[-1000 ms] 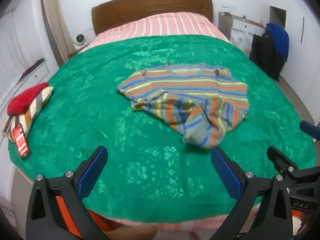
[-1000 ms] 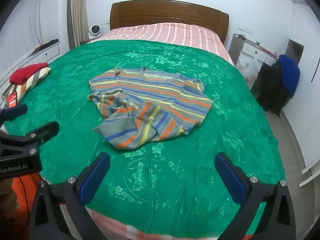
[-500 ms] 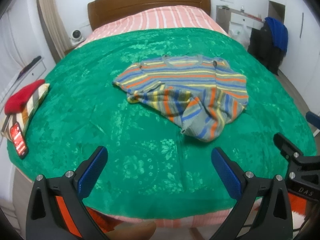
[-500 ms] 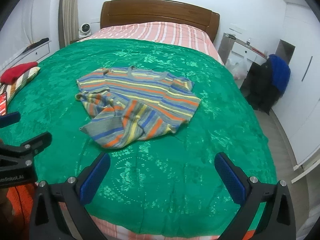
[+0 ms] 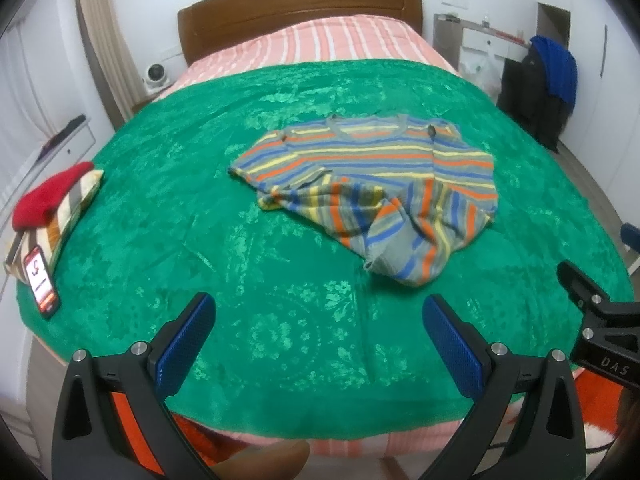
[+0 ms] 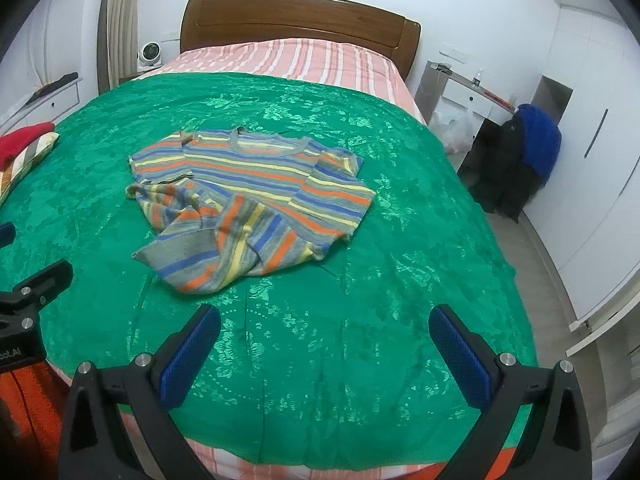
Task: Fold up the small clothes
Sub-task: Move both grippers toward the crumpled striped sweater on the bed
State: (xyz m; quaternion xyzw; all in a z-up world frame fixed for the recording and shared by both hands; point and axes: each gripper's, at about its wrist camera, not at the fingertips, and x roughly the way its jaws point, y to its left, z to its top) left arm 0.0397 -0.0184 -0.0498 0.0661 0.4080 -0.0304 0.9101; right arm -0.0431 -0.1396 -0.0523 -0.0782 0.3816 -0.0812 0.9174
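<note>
Striped sweater [image 5: 372, 184] spread mid-bed on the green bedspread [image 5: 160, 184], neckline far, crumpled hem near. Ahead and rightward of left gripper [image 5: 318, 322]; ahead and leftward of right gripper [image 6: 324, 330]. Both fingers apart, empty, well short. Neither clearly nearer.

My left tool [image 5: 318, 320] hangs over the near edge of the bed, its blue-padded fingers [image 5: 184, 338] spread wide with nothing between them. Beyond them the green bedspread [image 5: 200, 220] lies across the bed, and on it, well apart from my tool, sits the striped shirt [image 5: 372, 184], collar toward the wooden headboard [image 5: 300, 12], its lower part bunched and turned over itself. At the left edge a striped cushion [image 5: 68, 212] carries a red cloth [image 5: 48, 196], with a phone [image 5: 40, 284] just beside it. My right tool [image 5: 600, 320] pokes in at the right.
</note>
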